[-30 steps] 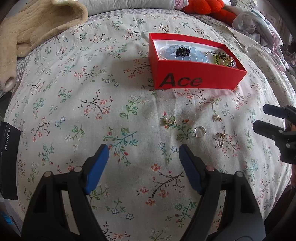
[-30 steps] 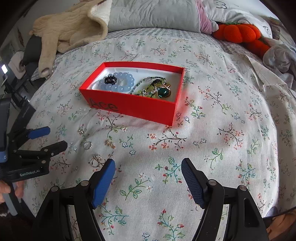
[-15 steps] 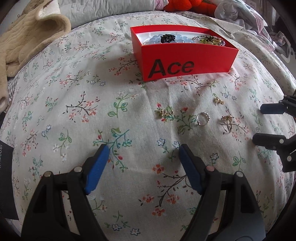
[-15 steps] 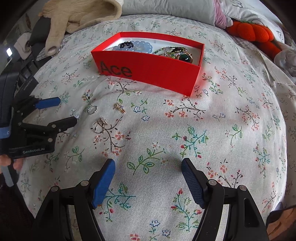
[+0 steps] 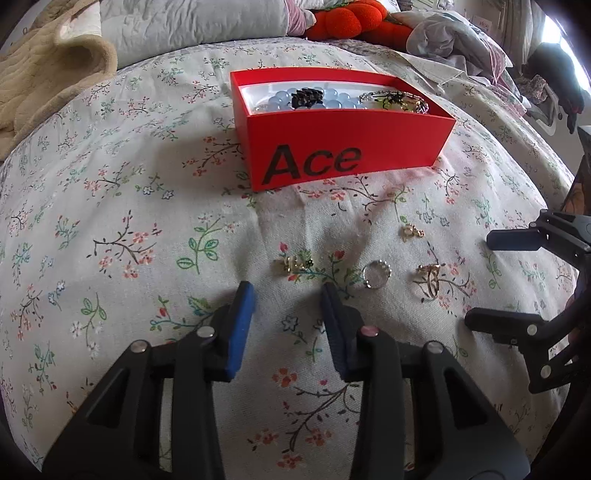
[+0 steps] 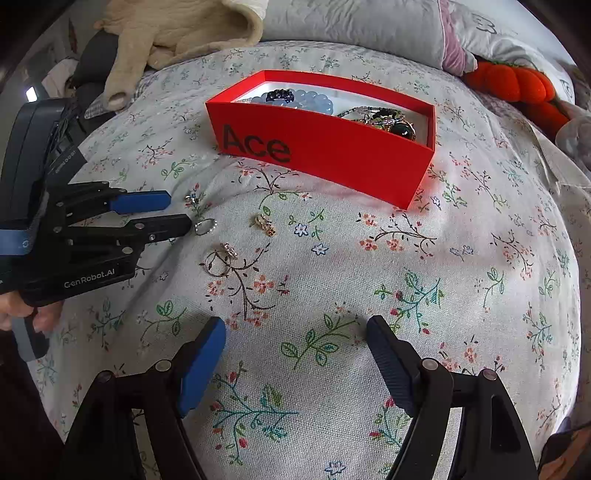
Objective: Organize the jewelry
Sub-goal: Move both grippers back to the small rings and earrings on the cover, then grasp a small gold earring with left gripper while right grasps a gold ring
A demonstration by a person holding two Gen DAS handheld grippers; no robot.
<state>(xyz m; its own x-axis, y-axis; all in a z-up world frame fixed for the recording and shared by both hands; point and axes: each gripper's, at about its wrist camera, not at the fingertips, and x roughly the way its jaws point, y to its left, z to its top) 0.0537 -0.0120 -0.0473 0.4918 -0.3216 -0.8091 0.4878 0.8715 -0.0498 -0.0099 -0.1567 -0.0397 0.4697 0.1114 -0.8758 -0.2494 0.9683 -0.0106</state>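
A red box marked "Ace" point(image 5: 351, 147) sits on the floral sheet and holds a blue bead bracelet point(image 5: 317, 100) and a dark necklace point(image 5: 399, 99). Loose in front of it lie a gold earring cluster point(image 5: 293, 264), a silver ring point(image 5: 376, 273), a gold ring point(image 5: 430, 277) and a small gold charm point(image 5: 412, 232). My left gripper point(image 5: 286, 295) hovers just short of the earring cluster, jaws closing with nothing between them. My right gripper point(image 6: 295, 325) is wide, jaws opening and empty, to the right of the gold ring point(image 6: 219, 262).
A beige blanket point(image 5: 44, 85) and a grey pillow point(image 5: 192, 26) lie at the back. An orange plush point(image 5: 343, 22) and a heap of clothes point(image 5: 461, 40) sit at the back right. A hand point(image 6: 22, 314) holds the left gripper's handle.
The left jaws have narrowed a lot and the left view has tipped up toward the box. The right gripper has sunk lower over the sheet near the rings.
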